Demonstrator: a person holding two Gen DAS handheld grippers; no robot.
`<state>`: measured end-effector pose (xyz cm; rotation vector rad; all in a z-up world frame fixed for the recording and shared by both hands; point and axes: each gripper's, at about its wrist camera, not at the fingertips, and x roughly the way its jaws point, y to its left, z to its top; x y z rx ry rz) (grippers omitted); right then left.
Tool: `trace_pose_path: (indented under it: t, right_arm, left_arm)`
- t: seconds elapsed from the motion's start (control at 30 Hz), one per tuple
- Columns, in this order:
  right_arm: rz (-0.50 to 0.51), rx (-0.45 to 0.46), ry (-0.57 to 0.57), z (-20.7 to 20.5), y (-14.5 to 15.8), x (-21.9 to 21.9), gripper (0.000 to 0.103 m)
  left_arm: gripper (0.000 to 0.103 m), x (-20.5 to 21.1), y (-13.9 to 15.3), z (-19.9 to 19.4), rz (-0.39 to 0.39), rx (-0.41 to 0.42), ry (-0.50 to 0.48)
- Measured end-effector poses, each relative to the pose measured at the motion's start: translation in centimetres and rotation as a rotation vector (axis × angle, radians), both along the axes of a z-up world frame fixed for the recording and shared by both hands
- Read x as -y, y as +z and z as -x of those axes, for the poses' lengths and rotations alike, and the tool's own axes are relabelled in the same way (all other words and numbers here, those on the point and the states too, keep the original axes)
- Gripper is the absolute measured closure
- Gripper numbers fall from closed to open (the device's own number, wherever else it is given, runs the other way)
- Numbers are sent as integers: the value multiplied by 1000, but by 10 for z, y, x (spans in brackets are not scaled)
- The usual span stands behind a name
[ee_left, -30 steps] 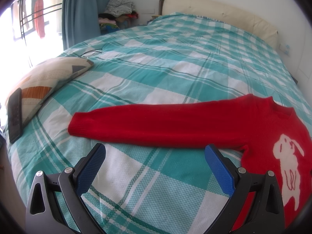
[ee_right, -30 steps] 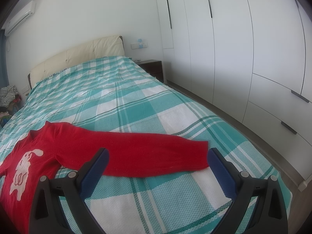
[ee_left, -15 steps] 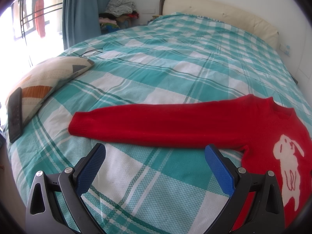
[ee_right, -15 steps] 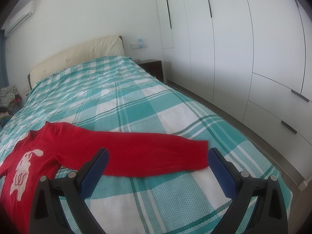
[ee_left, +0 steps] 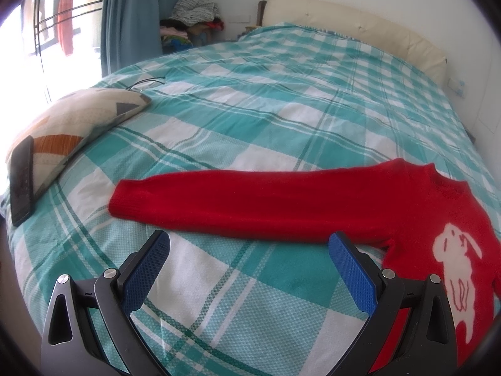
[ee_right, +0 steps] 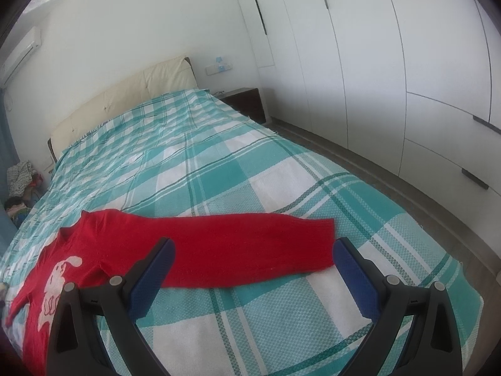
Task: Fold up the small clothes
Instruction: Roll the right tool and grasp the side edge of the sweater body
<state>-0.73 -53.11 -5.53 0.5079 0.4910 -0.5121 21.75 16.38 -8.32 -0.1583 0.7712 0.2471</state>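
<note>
**Red sweater flat on the bed, both grippers empty**

Red sweater (ee_left: 313, 200) lies spread on the checked bed (ee_left: 281, 94), both sleeves stretched out. Left gripper (ee_left: 249, 247) has its 2 fingers spread wide, holding nothing; the left sleeve lies just beyond its fingertips. Right gripper (ee_right: 253, 250) is likewise spread and empty, the right sleeve (ee_right: 250, 244) lying between and just beyond its fingertips. Left of the left fingers, a pillow (ee_left: 78, 119) carries a phone (ee_left: 21, 181).

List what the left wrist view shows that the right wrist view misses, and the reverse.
Left wrist only: a patterned pillow with a dark phone on it, a blue curtain, and the open left gripper.
Right wrist only: white wardrobe doors, a nightstand, and the open right gripper.
Both: the red sweater spread flat on the checked bedspread.
</note>
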Motion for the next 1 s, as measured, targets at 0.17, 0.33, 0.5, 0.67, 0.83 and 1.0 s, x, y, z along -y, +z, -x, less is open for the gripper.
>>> trace_pose_path:
  t: [0.17,0.33,0.5,0.67,0.83,1.0]
  right_arm:
    - [-476,137,-77,36,-34,83,4]
    - [-715,167,-27,38,-71,102,8]
    - [-745,70,82,1,-77,90,28]
    - [-765,25,54,-26,-94,90,47]
    - [-725,-16,-3,-44,-100,92,99]
    - [-440,29,130,-88,-1,47,99]
  left_arm:
    - [1,-1,-1,-1,7,-4,3]
    - [1,7,-6,-3,-34,-17,-5]
    - [1,11,-9,-5,-53,-31,-4]
    - [1,11,-11,-5,-51,-36,-3]
    - [1,7,-11,-4,-42,-39,4]
    - [1,1,0,-1,19,-2,-1]
